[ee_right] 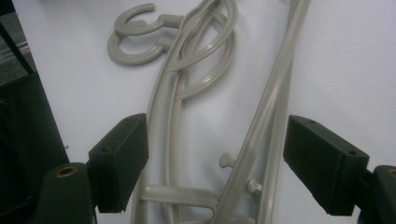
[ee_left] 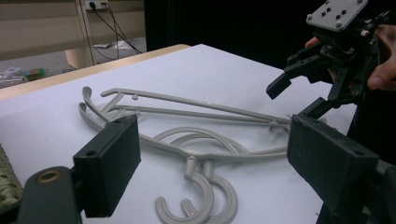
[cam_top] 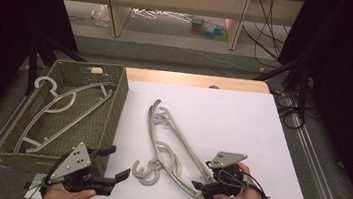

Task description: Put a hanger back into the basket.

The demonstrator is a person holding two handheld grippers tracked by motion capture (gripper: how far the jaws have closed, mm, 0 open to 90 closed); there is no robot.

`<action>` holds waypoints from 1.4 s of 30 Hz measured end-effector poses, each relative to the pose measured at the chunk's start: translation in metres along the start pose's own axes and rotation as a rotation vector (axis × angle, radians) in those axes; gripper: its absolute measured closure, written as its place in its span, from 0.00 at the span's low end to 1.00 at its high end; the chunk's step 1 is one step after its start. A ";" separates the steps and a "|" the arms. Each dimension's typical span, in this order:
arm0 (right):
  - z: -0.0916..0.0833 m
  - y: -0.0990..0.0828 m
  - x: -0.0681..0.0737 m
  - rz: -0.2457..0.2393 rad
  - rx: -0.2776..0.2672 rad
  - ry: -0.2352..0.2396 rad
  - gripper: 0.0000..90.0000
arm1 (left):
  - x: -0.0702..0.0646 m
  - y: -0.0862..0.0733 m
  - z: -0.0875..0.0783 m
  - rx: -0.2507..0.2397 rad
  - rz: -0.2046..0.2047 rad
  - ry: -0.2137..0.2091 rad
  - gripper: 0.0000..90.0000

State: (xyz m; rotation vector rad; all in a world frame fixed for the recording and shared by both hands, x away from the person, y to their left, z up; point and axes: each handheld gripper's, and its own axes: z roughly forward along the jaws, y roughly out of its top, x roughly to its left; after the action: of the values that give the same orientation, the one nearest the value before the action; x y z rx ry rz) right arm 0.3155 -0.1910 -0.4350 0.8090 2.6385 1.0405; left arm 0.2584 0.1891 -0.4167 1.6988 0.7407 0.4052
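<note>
Grey hangers, white sheet, green basket

Pale grey plastic hangers (cam_top: 174, 147) lie centre frame on the plain white tabletop sheet (cam_top: 242, 122); at left, the olive-green woven basket (cam_top: 115, 112) shows a tight braided pattern.

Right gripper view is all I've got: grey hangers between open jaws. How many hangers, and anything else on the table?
Observer: Two grey hangers are stacked on the white table, hooks side by side toward the person. A third hanger lies in the green basket at the table's left.
Operator: Where's the left gripper?
Observer: The left gripper sits at the near edge beside the basket, jaws open with nothing between them, pointing at the hooks.
Operator: My jaws touching the hangers?
Observer: The right gripper straddles the hangers' near end, jaws open; contact cannot be told.
</note>
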 end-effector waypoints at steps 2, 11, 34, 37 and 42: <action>0.004 0.000 0.004 0.004 -0.006 -0.007 0.25 | 0.001 -0.002 0.002 0.016 0.023 -0.010 0.19; 0.024 0.007 0.016 -0.020 0.029 -0.009 0.25 | -0.001 -0.010 0.007 0.044 0.012 -0.009 0.19; 0.075 0.034 0.034 -0.134 0.272 -0.038 0.61 | -0.002 -0.014 0.012 0.092 0.059 -0.022 0.19; 0.074 0.035 0.034 -0.130 0.275 -0.037 0.68 | -0.002 -0.014 0.012 0.088 0.045 -0.023 0.19; 0.069 0.037 0.036 -0.119 0.281 -0.001 0.83 | -0.002 -0.014 0.012 0.092 0.049 -0.025 0.20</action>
State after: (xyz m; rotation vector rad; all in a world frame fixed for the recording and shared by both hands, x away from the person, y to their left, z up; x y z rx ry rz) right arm 0.3261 -0.1095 -0.4598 0.6903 2.8312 0.6490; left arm 0.2606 0.1807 -0.4332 1.8082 0.7091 0.3882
